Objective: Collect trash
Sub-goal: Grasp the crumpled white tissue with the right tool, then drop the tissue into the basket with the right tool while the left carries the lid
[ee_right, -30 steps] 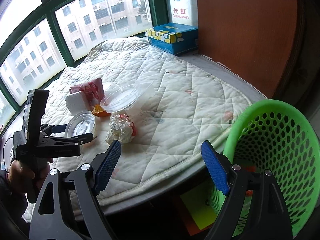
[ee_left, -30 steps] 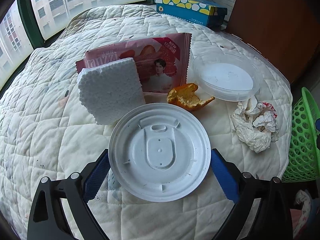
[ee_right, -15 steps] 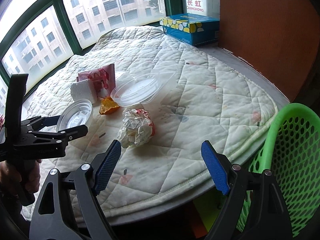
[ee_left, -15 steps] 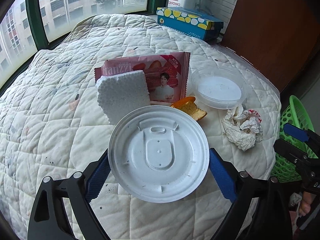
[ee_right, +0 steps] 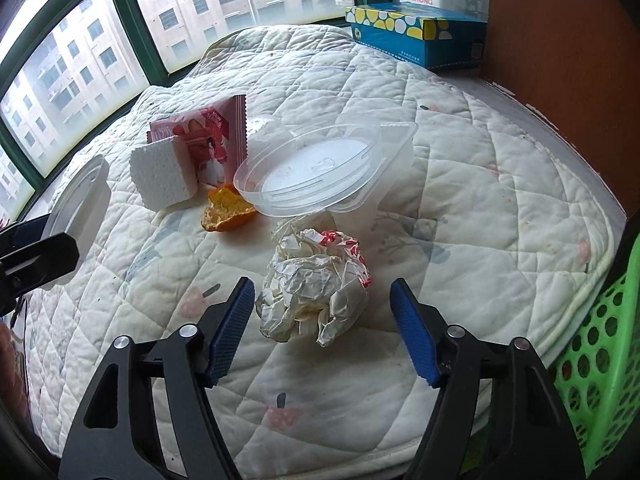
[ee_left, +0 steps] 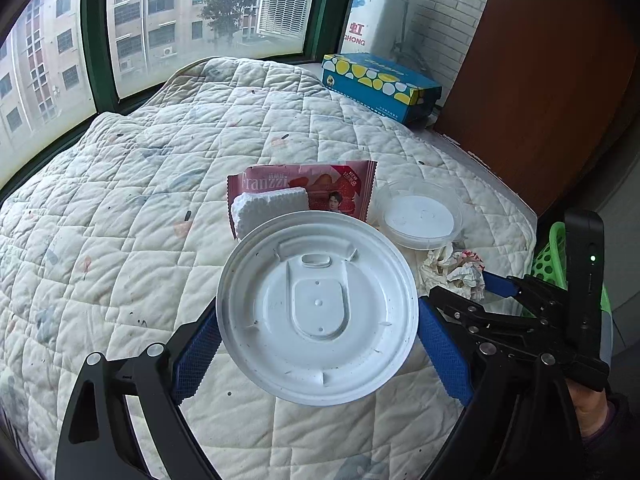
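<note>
The left gripper (ee_left: 318,354) has lifted the white cup lid (ee_left: 316,308) off the quilt (ee_left: 120,240), jaws clamped on its rim. The right gripper (ee_right: 322,330), jaws spread, has moved from the green basket (ee_right: 608,360) to straddle the crumpled paper wad (ee_right: 316,284) — probably the next pickup, with the lid still to be binned.
</note>
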`<state>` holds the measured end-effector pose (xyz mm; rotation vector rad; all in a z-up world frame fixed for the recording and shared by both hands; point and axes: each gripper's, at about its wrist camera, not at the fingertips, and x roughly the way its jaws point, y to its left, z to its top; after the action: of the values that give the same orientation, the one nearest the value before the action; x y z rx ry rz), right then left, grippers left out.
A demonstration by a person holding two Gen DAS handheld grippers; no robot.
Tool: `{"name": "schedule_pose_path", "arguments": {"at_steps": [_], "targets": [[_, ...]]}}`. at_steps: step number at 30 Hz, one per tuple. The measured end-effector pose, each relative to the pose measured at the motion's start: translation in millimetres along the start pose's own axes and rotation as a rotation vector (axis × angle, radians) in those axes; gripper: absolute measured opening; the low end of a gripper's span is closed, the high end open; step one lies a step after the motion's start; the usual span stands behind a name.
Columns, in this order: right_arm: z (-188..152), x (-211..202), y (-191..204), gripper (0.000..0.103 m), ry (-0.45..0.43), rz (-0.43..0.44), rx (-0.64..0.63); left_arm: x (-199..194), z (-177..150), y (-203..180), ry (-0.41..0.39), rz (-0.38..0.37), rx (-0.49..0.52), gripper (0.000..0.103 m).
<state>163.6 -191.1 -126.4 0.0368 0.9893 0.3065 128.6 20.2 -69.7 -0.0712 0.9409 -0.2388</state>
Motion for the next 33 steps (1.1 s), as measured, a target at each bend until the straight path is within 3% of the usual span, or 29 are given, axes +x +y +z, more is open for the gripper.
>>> {"name": "schedule_pose_path", "arguments": {"at_steps": [4,19,33], "targets": [[-2,-7,3,0.054,-0.011,-0.003,-0.007,-6,2,-1,-0.010,0.005,0.002,0.089],[-19,-84,-19,0.051,-0.121,0.001,0.030,-28,9,-41,-0.055,-0.025,0.051,0.089],[-53,-161,-81,0.051,-0.218,-0.115,0.133,-44,17,-120,-0.094,-0.115,0.183,0.089]]}}
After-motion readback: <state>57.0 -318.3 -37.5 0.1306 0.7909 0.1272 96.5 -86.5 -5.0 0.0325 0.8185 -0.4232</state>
